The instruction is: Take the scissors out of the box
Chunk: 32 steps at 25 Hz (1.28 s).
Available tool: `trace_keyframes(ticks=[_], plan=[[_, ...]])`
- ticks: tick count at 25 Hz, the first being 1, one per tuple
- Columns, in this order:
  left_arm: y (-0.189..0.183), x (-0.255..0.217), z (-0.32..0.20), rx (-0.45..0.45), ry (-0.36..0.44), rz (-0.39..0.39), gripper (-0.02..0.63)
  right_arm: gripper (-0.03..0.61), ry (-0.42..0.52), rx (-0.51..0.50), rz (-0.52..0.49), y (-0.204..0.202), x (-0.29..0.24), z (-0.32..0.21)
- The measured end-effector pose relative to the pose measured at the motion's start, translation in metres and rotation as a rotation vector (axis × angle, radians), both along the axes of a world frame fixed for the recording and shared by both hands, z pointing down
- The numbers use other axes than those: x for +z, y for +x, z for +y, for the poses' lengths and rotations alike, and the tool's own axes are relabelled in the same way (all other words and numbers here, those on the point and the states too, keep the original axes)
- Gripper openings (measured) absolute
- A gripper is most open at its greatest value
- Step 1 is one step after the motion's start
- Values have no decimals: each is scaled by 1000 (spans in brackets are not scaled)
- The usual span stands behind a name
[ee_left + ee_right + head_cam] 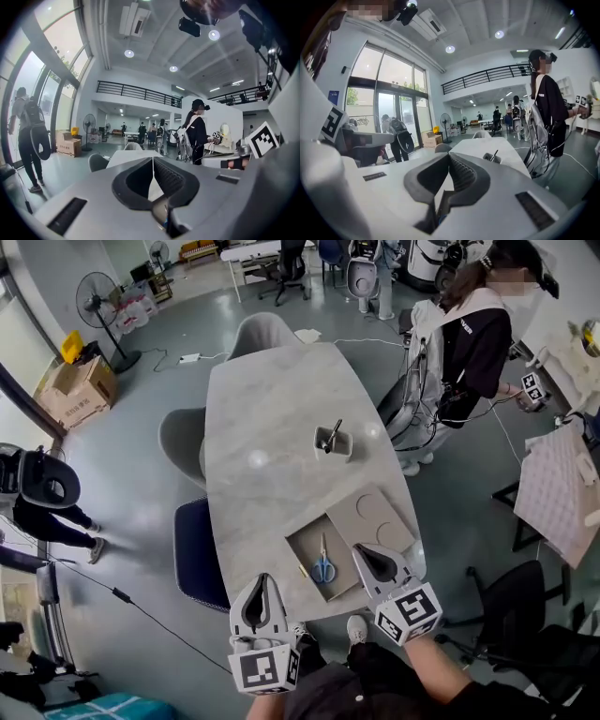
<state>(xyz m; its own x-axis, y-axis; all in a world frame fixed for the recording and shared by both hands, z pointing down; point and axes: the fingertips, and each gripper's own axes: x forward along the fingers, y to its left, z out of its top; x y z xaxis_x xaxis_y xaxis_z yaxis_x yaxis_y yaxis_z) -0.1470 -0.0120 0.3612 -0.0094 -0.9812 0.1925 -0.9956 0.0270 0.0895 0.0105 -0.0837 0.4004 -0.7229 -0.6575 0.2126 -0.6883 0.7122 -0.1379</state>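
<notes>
The right tool (362, 552), jaws together and empty like the left tool (261, 579), should be opened above the blue-handled scissors (323, 564) in the box (303, 543).

We stand in a tall, bright hall with a smooth grey floor (141, 456). A long, pale, stone-look bench (272, 418) sits in the middle, with a grey chair (181, 442) and a blue chair (197, 554) along its left side and another grey chair (262, 331) at its far end. A standing fan (98, 296) and a cardboard carton (80, 390) are near the tall windows (389, 89). Overhead we see a railed balcony (136, 93) and round ceiling lights (129, 53).
</notes>
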Motion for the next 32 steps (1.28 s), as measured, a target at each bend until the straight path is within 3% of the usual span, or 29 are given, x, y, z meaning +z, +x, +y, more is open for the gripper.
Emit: trace_keyframes(ticks=[20, 32], plan=[[10, 159, -22, 127, -294, 107, 17, 58, -551, -129, 488, -43, 244, 36], [2, 220, -33, 138, -389, 145, 17, 84, -657, -129, 675, -47, 305, 34]])
